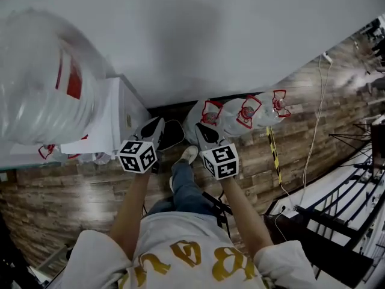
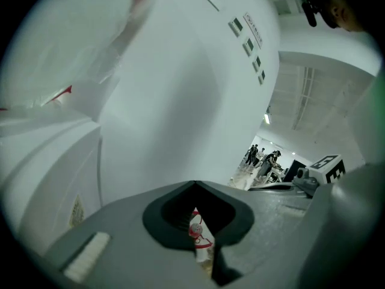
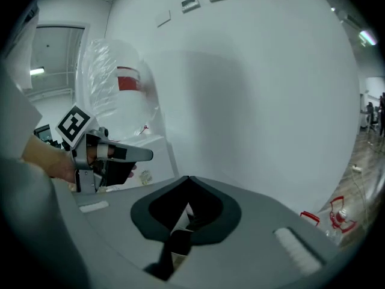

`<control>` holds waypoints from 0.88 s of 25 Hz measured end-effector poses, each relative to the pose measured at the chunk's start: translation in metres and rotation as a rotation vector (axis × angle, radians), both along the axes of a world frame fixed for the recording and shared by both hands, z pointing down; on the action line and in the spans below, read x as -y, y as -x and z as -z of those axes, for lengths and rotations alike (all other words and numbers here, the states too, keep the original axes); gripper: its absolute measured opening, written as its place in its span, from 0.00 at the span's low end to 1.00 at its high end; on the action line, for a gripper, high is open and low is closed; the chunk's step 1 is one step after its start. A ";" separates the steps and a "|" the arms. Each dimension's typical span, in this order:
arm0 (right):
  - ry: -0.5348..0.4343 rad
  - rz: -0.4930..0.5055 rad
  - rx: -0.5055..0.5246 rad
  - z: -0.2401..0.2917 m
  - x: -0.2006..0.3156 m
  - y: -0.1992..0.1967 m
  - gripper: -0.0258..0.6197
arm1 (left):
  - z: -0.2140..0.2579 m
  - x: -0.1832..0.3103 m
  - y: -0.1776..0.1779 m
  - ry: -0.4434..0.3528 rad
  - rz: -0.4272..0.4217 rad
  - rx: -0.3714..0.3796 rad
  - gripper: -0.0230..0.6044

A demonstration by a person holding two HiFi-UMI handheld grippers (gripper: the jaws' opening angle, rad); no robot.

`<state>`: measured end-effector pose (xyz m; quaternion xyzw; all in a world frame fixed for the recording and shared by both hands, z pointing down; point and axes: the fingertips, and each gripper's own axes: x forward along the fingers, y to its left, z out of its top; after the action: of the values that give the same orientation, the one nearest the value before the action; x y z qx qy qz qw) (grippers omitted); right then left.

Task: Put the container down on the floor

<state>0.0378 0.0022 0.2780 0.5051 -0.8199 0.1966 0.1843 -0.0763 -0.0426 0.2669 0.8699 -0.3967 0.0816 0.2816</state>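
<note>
Now, left gripper: held out low in front of the person, jaws pinched down to a thin slit with nothing gripped. Only a sliver of a red-trimmed jug on the floor shows through the gap.
Right gripper: level with its partner and just beside it, jaws also pressed together, empty.
Clear plastic water containers with red handles: three in a row, down on the brown wood-plank floor at the foot of the white wall. They sit just ahead of the right gripper and apart from it.
Big plastic-wrapped clear container with a red label: up on the white cabinet at the left, close to the head camera and blurred. Neither gripper touches it.
White shoe: planted between the two grippers, toe toward the wall.
Thin white cable: trailing across the planks on the right.
</note>
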 end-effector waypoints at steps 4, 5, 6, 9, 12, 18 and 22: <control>-0.045 -0.003 -0.010 0.025 -0.004 0.004 0.09 | 0.033 -0.007 0.006 -0.052 -0.028 0.025 0.04; -0.052 -0.003 -0.004 0.031 -0.004 0.005 0.09 | 0.041 -0.008 0.006 -0.068 -0.032 0.029 0.04; -0.059 -0.003 0.005 0.036 -0.005 0.006 0.09 | 0.048 -0.010 0.007 -0.081 -0.033 0.032 0.04; -0.077 0.005 0.013 0.049 -0.008 0.006 0.09 | 0.067 -0.014 0.010 -0.105 -0.020 0.021 0.04; -0.091 0.013 0.013 0.062 -0.009 0.002 0.09 | 0.083 -0.013 0.010 -0.129 -0.005 -0.011 0.04; -0.121 -0.035 0.073 0.085 -0.018 -0.002 0.09 | 0.099 -0.022 0.019 -0.151 0.027 -0.015 0.04; -0.142 -0.057 0.087 0.097 -0.017 -0.001 0.09 | 0.102 -0.025 0.027 -0.158 0.046 0.005 0.04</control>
<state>0.0385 0.0192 0.1811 0.5310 -0.8244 0.1647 0.1065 -0.1032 -0.0172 0.1653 0.8798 -0.4225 0.0457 0.2130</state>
